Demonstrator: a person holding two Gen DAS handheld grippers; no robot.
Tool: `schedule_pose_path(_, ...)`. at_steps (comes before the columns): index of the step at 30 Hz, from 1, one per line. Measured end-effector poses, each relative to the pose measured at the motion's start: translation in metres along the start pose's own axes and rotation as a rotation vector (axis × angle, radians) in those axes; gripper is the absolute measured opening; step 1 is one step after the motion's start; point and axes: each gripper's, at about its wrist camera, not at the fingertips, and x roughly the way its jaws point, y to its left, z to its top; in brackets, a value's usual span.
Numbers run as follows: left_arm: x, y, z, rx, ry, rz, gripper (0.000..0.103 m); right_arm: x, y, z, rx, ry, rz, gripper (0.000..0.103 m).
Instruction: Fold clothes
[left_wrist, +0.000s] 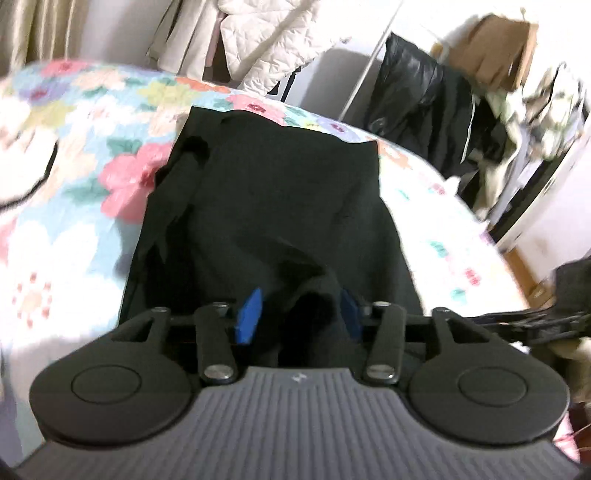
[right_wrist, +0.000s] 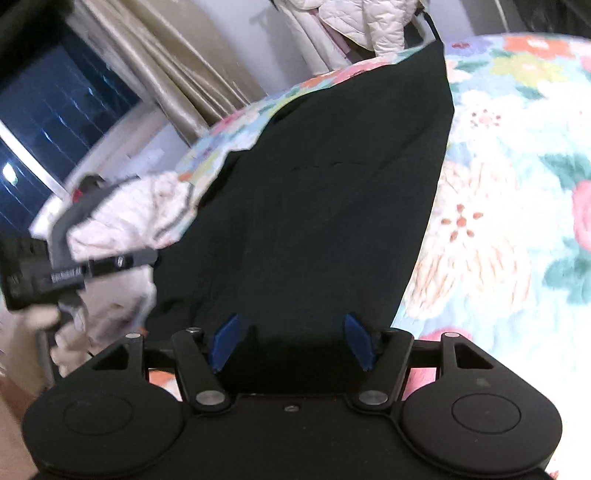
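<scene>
A black garment (left_wrist: 280, 199) lies spread on the floral bedspread (left_wrist: 74, 155). My left gripper (left_wrist: 300, 315) is at its near edge, and a raised bunch of the black cloth sits pinched between the blue pads (left_wrist: 250, 316); the cloth partly hides the right pad. In the right wrist view the same black garment (right_wrist: 325, 192) runs away from me as a long dark panel. My right gripper (right_wrist: 292, 341) stands over its near edge with the blue pads (right_wrist: 224, 341) wide apart and flat cloth between them. The left gripper's body (right_wrist: 40, 273) shows at far left.
Quilted white jackets (left_wrist: 273, 44) and dark coats (left_wrist: 424, 96) hang on a rack beyond the bed. A cardboard box (left_wrist: 495, 48) sits at the upper right. Beige curtains (right_wrist: 177, 66) and a dark window (right_wrist: 55, 110) are on the left. A person's white sleeve (right_wrist: 129, 218) reaches over the bed's left edge.
</scene>
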Motion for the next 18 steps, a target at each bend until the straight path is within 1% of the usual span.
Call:
schedule_pose_path(1,0.011,0.003,-0.002,-0.004,0.021,0.024,0.056,0.004,0.003,-0.001,-0.026,0.014,-0.026,0.068)
schedule_pose_path(2,0.020,0.010,-0.006,-0.026,0.062,0.066,0.054,0.009,0.006,-0.003,-0.054,0.036,-0.050,0.068)
schedule_pose_path(3,0.025,0.019,-0.011,-0.046,0.106,0.101,0.053,0.015,0.010,-0.006,-0.082,0.064,-0.055,0.068)
schedule_pose_path(4,0.025,0.028,-0.018,-0.067,0.119,0.129,0.047,0.020,0.013,-0.011,-0.104,0.093,-0.042,0.068)
schedule_pose_path(5,0.024,0.037,-0.024,-0.086,0.128,0.152,0.038,0.023,0.016,-0.018,-0.126,0.120,-0.027,0.068)
schedule_pose_path(7,0.012,0.050,-0.035,-0.106,0.115,0.163,0.028,0.024,0.024,-0.030,-0.191,0.161,-0.026,0.068)
schedule_pose_path(9,0.002,0.059,-0.042,-0.124,0.110,0.178,0.020,0.022,0.030,-0.039,-0.271,0.181,-0.060,0.068)
schedule_pose_path(10,-0.003,0.058,-0.041,-0.112,0.101,0.191,0.017,0.020,0.033,-0.038,-0.301,0.179,-0.077,0.068)
schedule_pose_path(12,-0.014,0.051,-0.030,-0.053,0.041,0.213,0.017,0.016,0.039,-0.027,-0.344,0.153,-0.104,0.068)
schedule_pose_path(13,-0.020,0.046,-0.023,-0.022,-0.011,0.214,0.018,0.013,0.044,-0.019,-0.366,0.122,-0.112,0.068)
schedule_pose_path(15,-0.027,0.037,-0.007,0.030,-0.107,0.214,0.026,0.009,0.055,-0.002,-0.404,0.062,-0.092,0.068)
schedule_pose_path(16,-0.026,0.034,0.002,0.060,-0.142,0.216,0.035,0.008,0.061,0.007,-0.423,0.033,-0.078,0.068)
schedule_pose_path(17,-0.023,0.031,0.011,0.091,-0.175,0.218,0.040,0.009,0.067,0.016,-0.440,0.009,-0.061,0.068)
schedule_pose_path(18,-0.016,0.029,0.018,0.132,-0.193,0.224,0.041,0.013,0.072,0.024,-0.451,-0.010,-0.043,0.068)
